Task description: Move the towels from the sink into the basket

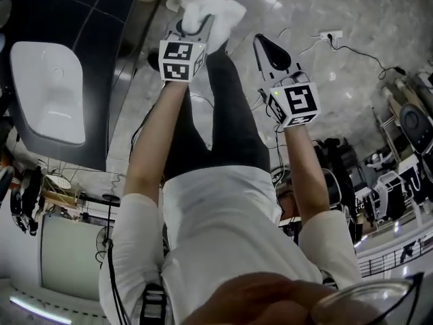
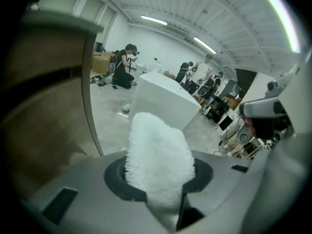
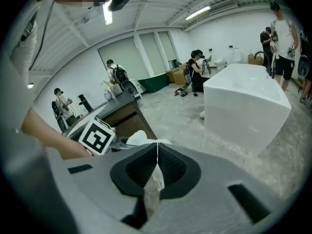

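my torso: white shirt (image 1: 223, 249) and dark trousers (image 1: 226, 114) fill the middle of the head view, with both bare forearms reaching forward.
left gripper (image 1: 195, 27): i see its jaws clamped on the white towel (image 1: 211, 5). in the left gripper view the fluffy cloth (image 2: 158, 155) bulges up between the dark pads and fills the gap.
right gripper (image 1: 270, 51): the jaws are pressed together with nothing in them. in the right gripper view the pads (image 3: 168, 167) meet along a thin line.
marker cubes: one sits on each gripper, left (image 1: 181, 59) and right (image 1: 295, 103). the left one (image 3: 97, 135) also shows in the right gripper view, with the towel (image 3: 139, 138) just beside it.
towel position: it hangs in the left gripper, out of the sink and well to its right in the head view.
sink (image 1: 47, 90): a white basin set in a dark counter (image 1: 101, 39), off to my left.
floor (image 1: 325, 80): grey stone, with a power strip (image 1: 330, 36) and cable on it.
far room: a big white block (image 3: 246, 101) stands on the floor, and people stand along the back wall.
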A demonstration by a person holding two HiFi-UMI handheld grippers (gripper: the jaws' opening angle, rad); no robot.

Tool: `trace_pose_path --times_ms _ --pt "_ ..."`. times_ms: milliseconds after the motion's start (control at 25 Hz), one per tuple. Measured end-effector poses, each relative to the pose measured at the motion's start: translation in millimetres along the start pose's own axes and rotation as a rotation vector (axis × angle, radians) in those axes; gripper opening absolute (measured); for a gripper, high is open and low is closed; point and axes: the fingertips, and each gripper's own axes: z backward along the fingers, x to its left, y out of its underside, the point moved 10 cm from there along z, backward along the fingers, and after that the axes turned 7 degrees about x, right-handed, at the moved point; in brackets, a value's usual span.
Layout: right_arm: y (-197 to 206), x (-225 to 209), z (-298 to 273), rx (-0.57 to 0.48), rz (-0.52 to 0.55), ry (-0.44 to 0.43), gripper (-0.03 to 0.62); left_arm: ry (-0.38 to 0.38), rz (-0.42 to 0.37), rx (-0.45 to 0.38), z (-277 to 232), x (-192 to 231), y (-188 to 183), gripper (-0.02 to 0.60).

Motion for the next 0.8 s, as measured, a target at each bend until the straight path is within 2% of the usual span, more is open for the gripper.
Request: trace_pose_path --times_ms 200,360,400,440,480,600,800 --pt "64 -36 -72 0.044 -0.060 -0.001 0.002 -0.057 0.058 0.087 -111 52 53 0.142" --pt "112 -54 -127 0.075 -0.082 -0.003 0.003 -0.096 0.062 0.137 -191 96 96 0.160" --pt "123 -59 -139 0.084 -0.082 -0.006 0.002 -0.101 0.054 0.147 -209 105 107 0.180" --pt "133 -63 -150 0.095 -0.081 -0.008 0.002 -0.100 0.047 0.163 -225 111 117 0.226" --pt "143 -68 -159 0.106 -0.080 -0.010 0.002 -0.096 0.043 0.184 -239 115 128 0.303" --pt "166 -77 -179 0.128 -0.081 -0.016 0.003 -0.098 0.039 0.238 -259 123 154 0.379" --pt "178 -71 -186 0.136 -0.078 -0.024 0.002 -0.098 0.023 0.263 -245 121 176 0.401"
